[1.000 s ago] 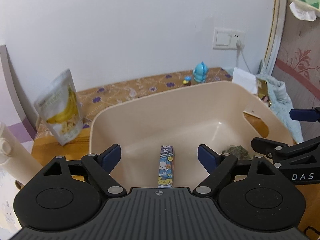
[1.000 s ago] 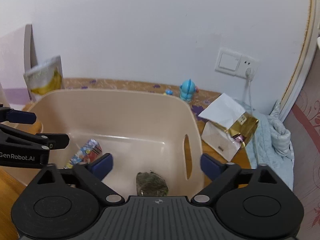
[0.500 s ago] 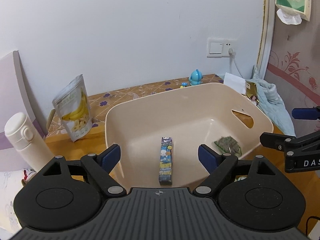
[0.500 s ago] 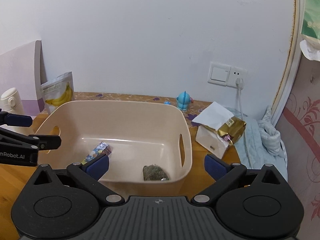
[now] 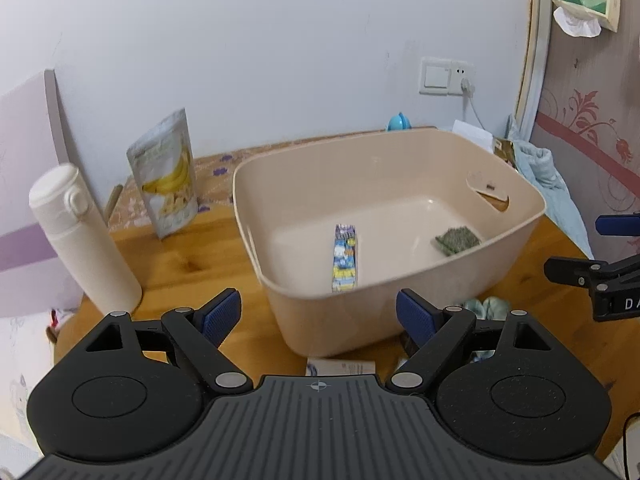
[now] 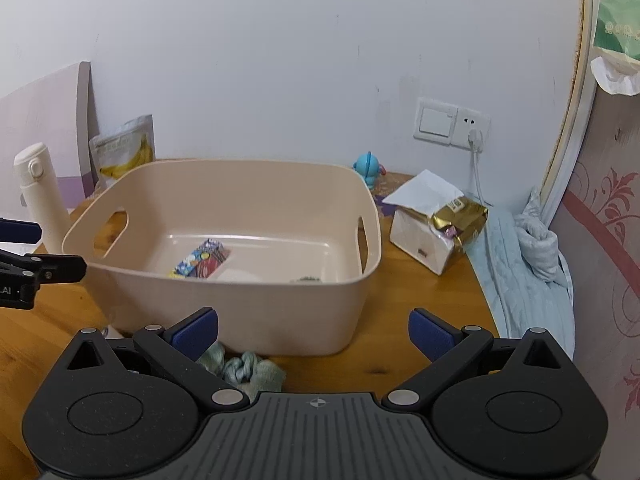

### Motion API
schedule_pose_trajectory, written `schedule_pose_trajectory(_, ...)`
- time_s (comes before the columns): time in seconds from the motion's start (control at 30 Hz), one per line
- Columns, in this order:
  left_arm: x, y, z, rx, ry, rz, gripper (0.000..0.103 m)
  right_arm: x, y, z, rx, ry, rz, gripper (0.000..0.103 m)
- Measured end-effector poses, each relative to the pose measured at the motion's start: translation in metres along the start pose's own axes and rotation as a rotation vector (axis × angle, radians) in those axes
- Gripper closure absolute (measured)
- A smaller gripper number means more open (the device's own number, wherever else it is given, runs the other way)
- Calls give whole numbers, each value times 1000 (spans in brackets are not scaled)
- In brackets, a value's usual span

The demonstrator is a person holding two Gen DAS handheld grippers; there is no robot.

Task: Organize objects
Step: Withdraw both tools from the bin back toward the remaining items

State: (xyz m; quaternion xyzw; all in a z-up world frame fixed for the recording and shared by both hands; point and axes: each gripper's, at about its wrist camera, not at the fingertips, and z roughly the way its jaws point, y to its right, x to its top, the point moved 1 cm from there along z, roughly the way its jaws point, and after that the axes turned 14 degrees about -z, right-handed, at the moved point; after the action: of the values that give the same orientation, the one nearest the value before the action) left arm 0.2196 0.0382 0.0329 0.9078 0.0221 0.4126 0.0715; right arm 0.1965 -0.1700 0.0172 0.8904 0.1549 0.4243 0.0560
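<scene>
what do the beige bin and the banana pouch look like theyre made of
Beige bin: likely moulded plastic, matte to satin, with smooth rounded walls and cut-out handles. Banana pouch: seemingly flexible plastic or foil film, slightly glossy, printed and standing on its own.

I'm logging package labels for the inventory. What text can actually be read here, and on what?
"D": white letter on the black right tongs, cut off by the frame edge.
"LAI": white letters on the black left tongs, also cut off.
Print on the banana snack pouch, colourful slim box and gold packet: too blurred to read.

Beige bin (image 5: 516, 200) holds carton (image 5: 345, 257); green packet (image 5: 457, 239)
</scene>
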Motion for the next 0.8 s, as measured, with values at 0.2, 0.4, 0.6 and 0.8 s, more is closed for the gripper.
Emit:
schedule_pose_trajectory(0.2, -19, -4, 1, 1, -26, -6, 17, -16, 0, 4, 13, -28, 18, 0)
schedule_pose_trajectory(0.4, -41, -8, 9, -4, -78, -20, 17, -31, -5, 9, 21, -64, 19, 0)
schedule_pose_trajectory(0.6, -59, -11, 20, -37, -136, -34, 17, -48, -19, 18, 50, -105, -7, 0)
schedule_pose_trajectory(0.8, -74, -12, 31, -12, -175, -41, 17, -61, -32, 28, 77, -138, -20, 0)
